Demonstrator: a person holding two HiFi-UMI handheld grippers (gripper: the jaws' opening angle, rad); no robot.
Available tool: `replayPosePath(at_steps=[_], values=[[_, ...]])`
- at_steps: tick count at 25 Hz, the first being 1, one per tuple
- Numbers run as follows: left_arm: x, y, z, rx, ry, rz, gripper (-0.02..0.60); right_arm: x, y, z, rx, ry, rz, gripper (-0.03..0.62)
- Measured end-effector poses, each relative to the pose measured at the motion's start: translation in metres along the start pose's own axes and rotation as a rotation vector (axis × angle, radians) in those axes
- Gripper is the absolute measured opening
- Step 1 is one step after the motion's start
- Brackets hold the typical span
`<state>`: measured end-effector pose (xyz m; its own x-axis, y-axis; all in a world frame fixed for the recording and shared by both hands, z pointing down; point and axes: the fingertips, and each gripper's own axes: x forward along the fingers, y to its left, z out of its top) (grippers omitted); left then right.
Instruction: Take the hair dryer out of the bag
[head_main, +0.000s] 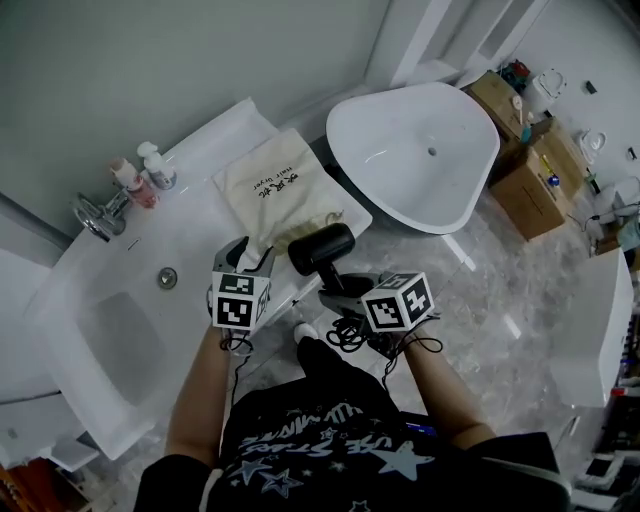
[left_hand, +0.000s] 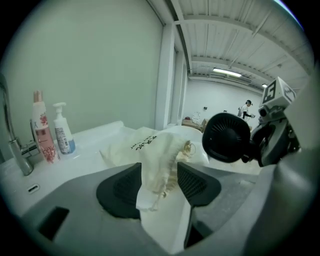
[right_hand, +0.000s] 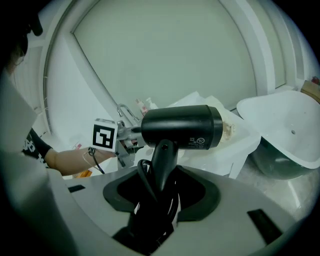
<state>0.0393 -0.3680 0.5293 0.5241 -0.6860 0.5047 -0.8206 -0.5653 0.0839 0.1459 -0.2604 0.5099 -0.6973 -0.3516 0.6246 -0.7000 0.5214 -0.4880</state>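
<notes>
Dryer (head_main: 320, 248) out: the right gripper (head_main: 335, 288) holds it just beside the bag (head_main: 272, 190) on the worktop (head_main: 195, 240), fingers clenched on handle and cord. The left gripper (head_main: 252, 262) has its fingers released, slack bag cloth between them. The task looks essentially complete.

Head view steeply down; gripper views close, low; all share bag (head_main: 277, 195).
</notes>
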Motion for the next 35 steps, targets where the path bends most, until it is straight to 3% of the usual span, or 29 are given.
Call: replayPosePath(at_steps=[11,16,22,35], values=[[-0.151,-0.002,-0.017,0.036,-0.176,-0.055,0.238,-0.019,0.088,0.009,0.112,-0.371,-0.108,0.183],[-0.225,-0.004,-0.031,0.058,-0.252,-0.09,0.227,-0.023,0.132,-0.006,0.136,-0.478,-0.175,0.183],[-0.286,-0.006,-0.054,0.035,-0.292,-0.105,0.079,-0.026,0.18,-0.035,0.131,-0.538,-0.243,0.183],[-0.332,-0.067,-0.101,0.016,-0.238,-0.118,0.034,-0.067,0.212,-0.12,0.167,-0.527,-0.269,0.183]])
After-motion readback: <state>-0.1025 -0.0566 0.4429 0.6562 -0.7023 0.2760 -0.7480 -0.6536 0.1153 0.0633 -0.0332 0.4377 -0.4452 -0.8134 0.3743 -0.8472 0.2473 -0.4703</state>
